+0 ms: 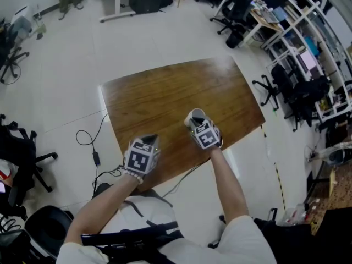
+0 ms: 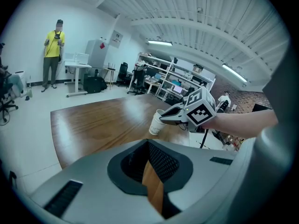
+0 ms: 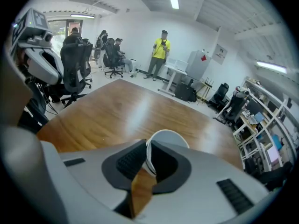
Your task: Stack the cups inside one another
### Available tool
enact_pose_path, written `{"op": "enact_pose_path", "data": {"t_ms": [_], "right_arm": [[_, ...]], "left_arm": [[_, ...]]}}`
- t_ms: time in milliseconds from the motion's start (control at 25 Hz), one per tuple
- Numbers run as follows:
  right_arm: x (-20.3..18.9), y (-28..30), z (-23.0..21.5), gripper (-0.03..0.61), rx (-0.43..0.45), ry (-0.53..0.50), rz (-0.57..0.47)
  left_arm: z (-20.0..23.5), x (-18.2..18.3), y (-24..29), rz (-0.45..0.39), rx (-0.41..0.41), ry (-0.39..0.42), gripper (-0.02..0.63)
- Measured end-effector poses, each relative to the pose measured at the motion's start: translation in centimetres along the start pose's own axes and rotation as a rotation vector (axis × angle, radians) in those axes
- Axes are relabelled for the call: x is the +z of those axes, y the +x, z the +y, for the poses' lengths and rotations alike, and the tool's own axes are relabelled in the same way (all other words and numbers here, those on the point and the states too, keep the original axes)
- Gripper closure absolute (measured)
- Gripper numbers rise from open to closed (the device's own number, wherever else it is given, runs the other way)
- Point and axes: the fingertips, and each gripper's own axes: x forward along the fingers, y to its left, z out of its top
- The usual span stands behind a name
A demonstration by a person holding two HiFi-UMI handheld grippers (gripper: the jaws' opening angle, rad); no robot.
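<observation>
The brown wooden table (image 1: pixel 165 92) fills the middle of the head view, and apart from what the grippers carry nothing lies on it. The right gripper (image 1: pixel 196 125) points steeply down over the table's near right part, its jaws pinching the wall of a white paper cup (image 1: pixel 196 115), one jaw inside the rim and one outside. The left gripper (image 1: pixel 148 140) hangs over the near edge, well apart from the cup, its jaws slightly spread with only bare wood showing through the gap. Since no loose cup shows anywhere, I judge the nesting is done or nearly so, and the step in hand is setting this cup down. The next move calls for seating its base flat before the jaws let go. The left gripper view alone shows the cup from the side, leaning a little with its base at the tabletop. The right gripper view alone shows the wall caught between the pads, with faint lines at the rim that may be nested cups.
</observation>
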Motion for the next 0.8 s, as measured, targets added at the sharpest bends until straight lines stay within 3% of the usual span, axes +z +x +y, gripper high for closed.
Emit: {"op": "enact_pose_path", "data": {"t_ms": [200, 440, 600, 800], "right_arm": [[-0.4, 0.1, -0.1, 0.487, -0.01, 0.009, 0.012], [0.5, -2.7, -0.6, 0.479, -0.044, 0.037, -0.051], [2.3, -5.6, -1.8, 0.479, -0.068, 0.076, -0.168], [7.9, -9.7, -1.0, 0.48, -0.053, 0.194, -0.341]], "left_arm": [[0.0, -0.2, -0.2, -0.003, -0.002, -0.002, 0.617], [0.7, -0.3, -1.1, -0.022, 0.018, -0.031, 0.617], [1.1, 0.2, -1.3, -0.066, 0.037, -0.067, 0.617], [3.5, 2.1, -5.1, -0.156, 0.07, -0.074, 0.617]]}}
